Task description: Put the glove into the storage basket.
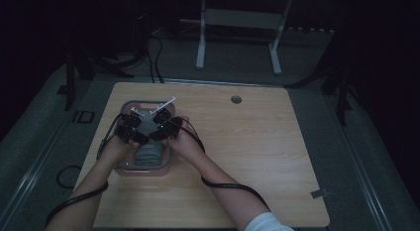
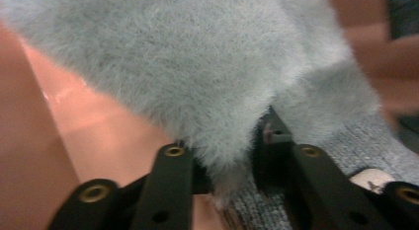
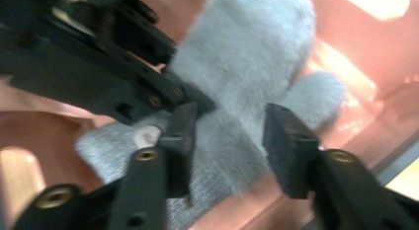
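Note:
A grey fluffy mitten (image 2: 197, 62) with a knit cuff lies in a pink bin (image 1: 143, 172) at the table's left. My left gripper (image 2: 230, 161) is shut on a fold of its fur near the cuff. My right gripper (image 3: 232, 136) stands open, its two pads on either side of the mitten (image 3: 247, 57) close to the cuff. The left gripper (image 3: 148, 87) reaches in from the upper left of the right gripper view, right next to the right one. From above, both grippers (image 1: 130, 123) (image 1: 161, 123) hover over the bin, and the mitten (image 1: 148, 154) shows below them.
The bin's pink walls (image 2: 99, 131) stand close around both grippers. A white stick-like item (image 1: 164, 103) pokes over its far rim. The wooden table (image 1: 237, 142) stretches to the right, with a round cable hole (image 1: 236, 99). White frame legs (image 1: 200, 42) stand behind on the dark floor.

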Available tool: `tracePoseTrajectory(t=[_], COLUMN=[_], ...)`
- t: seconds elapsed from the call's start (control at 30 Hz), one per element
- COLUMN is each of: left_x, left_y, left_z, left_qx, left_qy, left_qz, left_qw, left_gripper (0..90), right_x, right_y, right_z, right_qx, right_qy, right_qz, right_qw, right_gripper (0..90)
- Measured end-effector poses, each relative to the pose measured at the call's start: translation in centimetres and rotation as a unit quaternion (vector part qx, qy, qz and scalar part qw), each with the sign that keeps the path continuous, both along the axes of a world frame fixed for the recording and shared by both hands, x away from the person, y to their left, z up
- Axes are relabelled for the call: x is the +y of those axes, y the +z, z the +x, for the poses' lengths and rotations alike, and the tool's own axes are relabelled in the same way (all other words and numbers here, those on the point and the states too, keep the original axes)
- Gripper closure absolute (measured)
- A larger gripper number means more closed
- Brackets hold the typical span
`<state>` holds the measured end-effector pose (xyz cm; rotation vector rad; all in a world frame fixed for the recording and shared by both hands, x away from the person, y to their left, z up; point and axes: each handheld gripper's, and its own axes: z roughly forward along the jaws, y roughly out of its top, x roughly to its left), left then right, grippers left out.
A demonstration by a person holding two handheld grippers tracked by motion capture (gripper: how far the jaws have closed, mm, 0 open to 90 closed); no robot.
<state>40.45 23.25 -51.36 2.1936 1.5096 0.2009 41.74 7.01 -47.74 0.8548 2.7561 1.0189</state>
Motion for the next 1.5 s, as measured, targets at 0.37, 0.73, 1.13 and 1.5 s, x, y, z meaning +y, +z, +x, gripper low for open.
tracePoseTrajectory(t=[0.37, 0.73, 1.13, 1.5], left_x=[2.3, 2.5, -0.3, -4.3], left_y=[4.4, 5.5, 6.4, 5.7], left_z=[-2.8, -8.2, -13.1, -16.3], left_qx=[-0.119, -0.203, -0.255, -0.269], left_qy=[0.05, 0.024, -0.044, -0.117], left_qz=[-0.045, -0.118, -0.17, -0.177], left_qw=[0.9906, 0.9716, 0.9508, 0.9394], left_gripper=[24.1, 14.6, 14.6, 14.6], right_x=[-1.6, -3.2, -6.1, -9.5], right_y=[0.8, 0.2, 1.1, 1.3], right_z=[-0.1, -1.1, -2.2, -3.8], right_qx=[-0.002, -0.021, -0.031, -0.05], right_qy=[0.054, 0.144, 0.142, 0.139], right_qz=[0.039, 0.049, 0.079, 0.079], right_qw=[0.9978, 0.9882, 0.9862, 0.9859], right_gripper=[24.1, 14.9, 14.9, 14.9])
